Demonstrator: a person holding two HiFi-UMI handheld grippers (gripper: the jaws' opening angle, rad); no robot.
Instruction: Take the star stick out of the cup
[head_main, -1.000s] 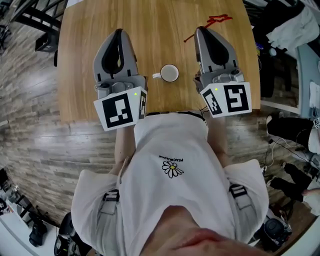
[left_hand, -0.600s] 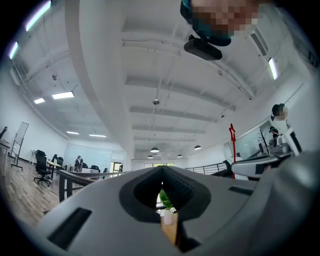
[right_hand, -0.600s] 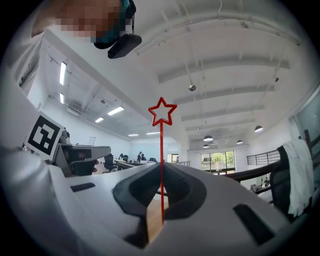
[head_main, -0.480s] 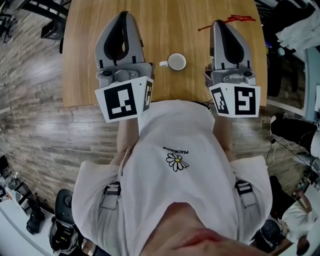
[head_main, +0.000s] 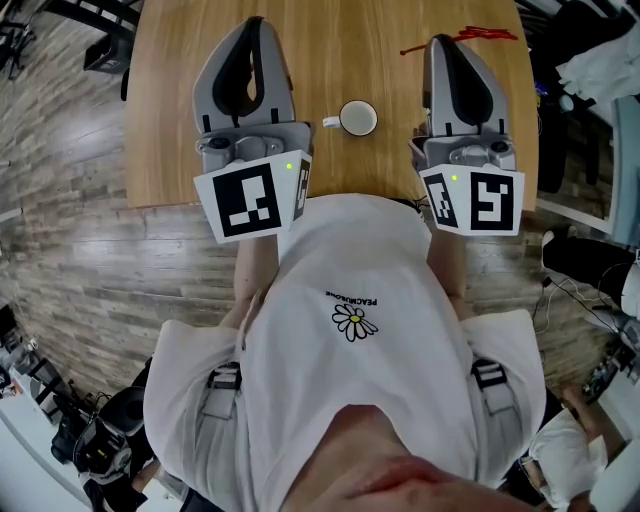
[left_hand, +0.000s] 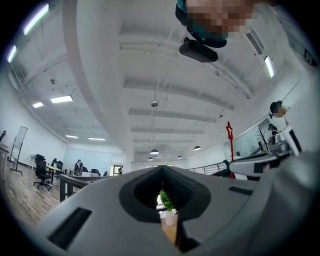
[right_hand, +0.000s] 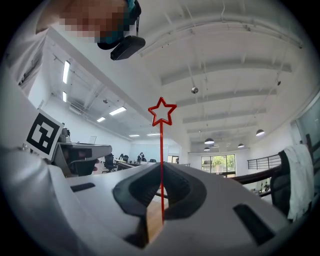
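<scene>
A small white cup (head_main: 358, 118) stands on the wooden table (head_main: 330, 45), between my two grippers, and looks empty. My right gripper (head_main: 447, 42) is to the right of the cup and is shut on the thin red star stick (head_main: 470, 38). It points upward at the ceiling. In the right gripper view the stick (right_hand: 162, 165) rises straight out of the right gripper (right_hand: 161, 172), with its outlined star (right_hand: 162, 111) on top. My left gripper (head_main: 252, 25) is to the left of the cup, also tilted upward, and the left gripper (left_hand: 162, 174) is shut on nothing. The stick (left_hand: 229, 134) shows at its right.
The table's front edge (head_main: 340, 200) is right at the person's body, with wood flooring (head_main: 90, 260) on the left. Chairs and bags (head_main: 590, 70) crowd the right side. An open office with desks lies beyond the grippers.
The right gripper with the star stick has drifted slightly right, away from the cup, and the stick lies flatter in the head view. The left gripper holds its place beside the cup.
</scene>
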